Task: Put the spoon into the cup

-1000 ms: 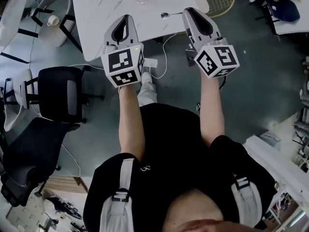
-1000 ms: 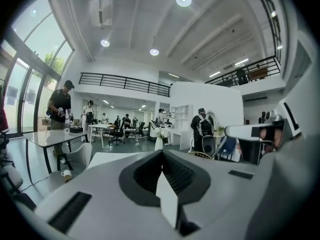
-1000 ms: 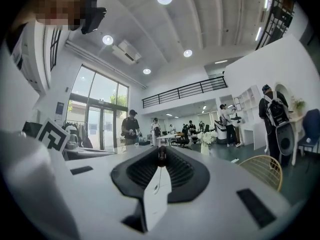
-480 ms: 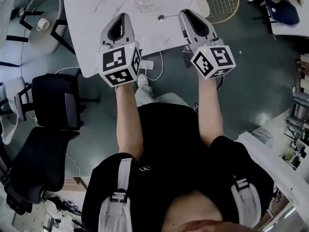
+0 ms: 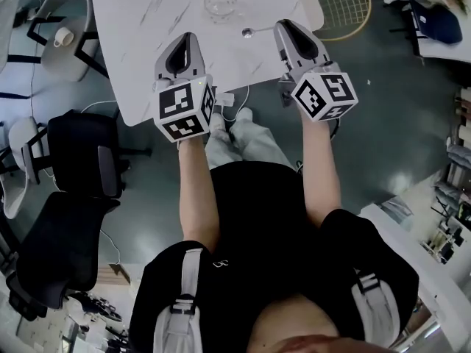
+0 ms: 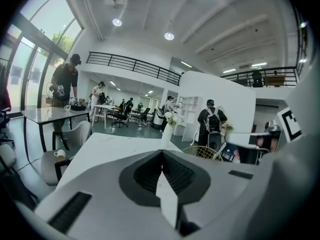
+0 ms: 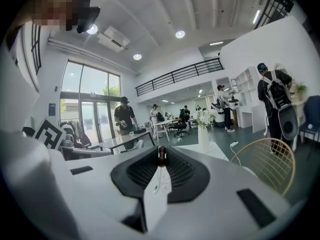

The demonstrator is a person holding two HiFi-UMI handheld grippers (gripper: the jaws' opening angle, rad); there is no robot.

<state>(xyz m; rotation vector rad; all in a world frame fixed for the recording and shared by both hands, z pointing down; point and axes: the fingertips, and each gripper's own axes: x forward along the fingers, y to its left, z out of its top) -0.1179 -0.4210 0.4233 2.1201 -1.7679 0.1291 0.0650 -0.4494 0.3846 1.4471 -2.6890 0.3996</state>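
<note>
A clear glass cup (image 5: 221,4) stands on the white marble table (image 5: 147,43), toward its far side. My right gripper (image 5: 282,25) is shut on the handle of a metal spoon (image 5: 246,32); the bowl sticks out to the left, above the table and just right of and nearer than the cup. In the right gripper view the spoon's dark end (image 7: 161,156) shows pinched at the tips of the right gripper (image 7: 161,154). My left gripper (image 5: 187,37) hovers over the table's near part, left of the cup, shut and empty; its tips (image 6: 162,153) meet. The cup is hidden in both gripper views.
A vase with white flowers (image 6: 170,129) stands at the table's far end. A gold wire chair (image 5: 342,2) sits right of the table and black office chairs (image 5: 81,145) to the left. A power strip and cables (image 5: 228,98) lie on the floor. People stand in the background.
Both grippers have sunk and moved a little over the table's near part. The spoon went with the right gripper, and its bowl is now closer to the cup.
</note>
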